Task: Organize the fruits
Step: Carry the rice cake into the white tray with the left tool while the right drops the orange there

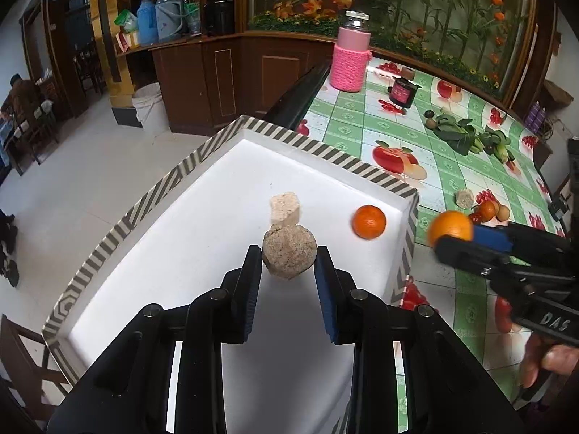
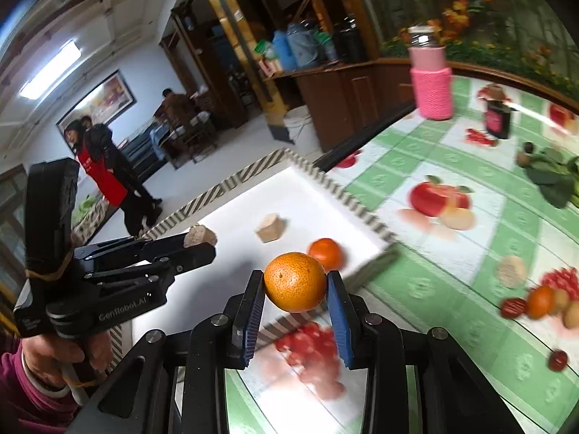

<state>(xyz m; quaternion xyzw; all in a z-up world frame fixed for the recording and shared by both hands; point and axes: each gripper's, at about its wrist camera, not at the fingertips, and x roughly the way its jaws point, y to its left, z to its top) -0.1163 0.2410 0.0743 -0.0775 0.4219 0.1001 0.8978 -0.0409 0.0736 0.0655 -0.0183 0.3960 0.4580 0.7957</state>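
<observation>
My left gripper (image 1: 288,253) is shut on a rough tan ball (image 1: 289,252) and holds it above the white tray (image 1: 152,253) with the striped rim. Inside the tray lie a tan cube (image 1: 285,210) and a small orange (image 1: 369,222). My right gripper (image 2: 295,282) is shut on a larger orange (image 2: 295,281) just outside the tray's right edge (image 2: 362,213); it also shows in the left wrist view (image 1: 450,227). The left gripper (image 2: 201,240) with the ball shows in the right wrist view.
On the fruit-print tablecloth (image 1: 452,177) lie a tan ball (image 1: 465,199), small fruits (image 1: 490,210), leafy greens (image 1: 470,137), a dark jar (image 1: 402,92) and a pink bottle (image 1: 351,52). The tray overhangs the table's left edge above the floor.
</observation>
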